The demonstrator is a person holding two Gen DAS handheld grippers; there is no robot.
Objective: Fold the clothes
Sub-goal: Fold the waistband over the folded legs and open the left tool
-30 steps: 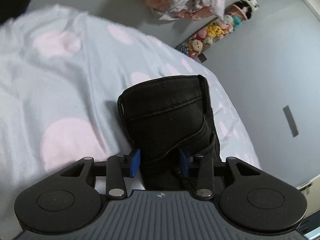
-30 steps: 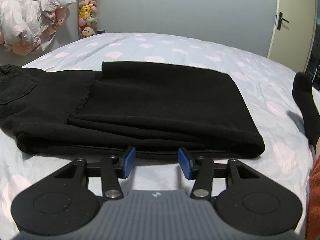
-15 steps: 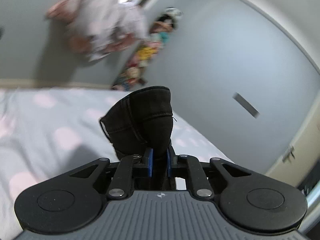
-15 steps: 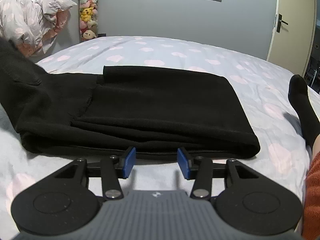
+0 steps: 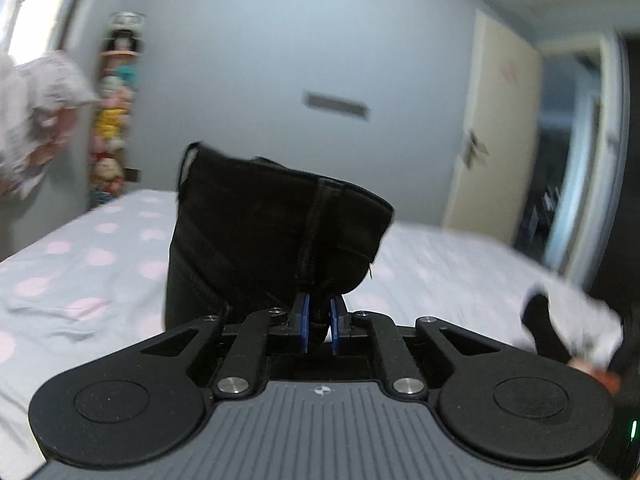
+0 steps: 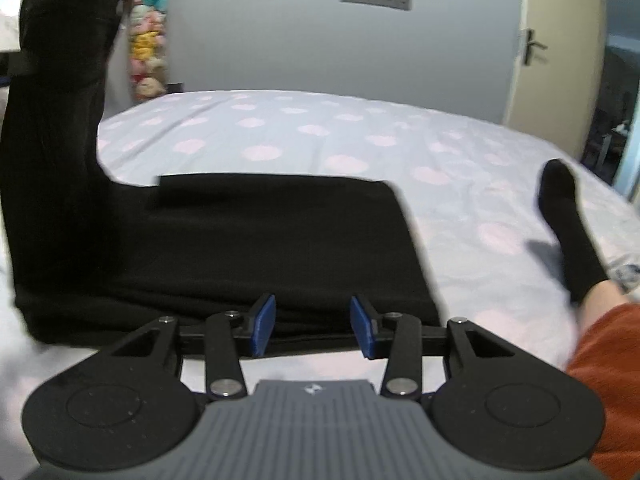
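Black jeans (image 6: 256,240) lie partly folded on the bed (image 6: 320,132). My left gripper (image 5: 319,322) is shut on their waist end (image 5: 272,240) and holds it lifted off the bed; in the right wrist view that raised end (image 6: 60,100) stands tall at the left. My right gripper (image 6: 314,326) is open and empty, low over the bed at the near edge of the folded leg part, with the cloth just in front of its blue pads (image 6: 264,322).
A leg in a black sock (image 6: 568,224) rests on the bed at the right, next to orange clothing (image 6: 600,380). A hanging column of plush toys (image 6: 146,52) and a crumpled duvet (image 5: 36,120) stand at the far left. A door (image 6: 560,40) is at the back right.
My left gripper closed on the jeans' waist end, lifted it off the bed and swung it up and rightward. My right gripper stayed open and moved slightly closer to the folded part.
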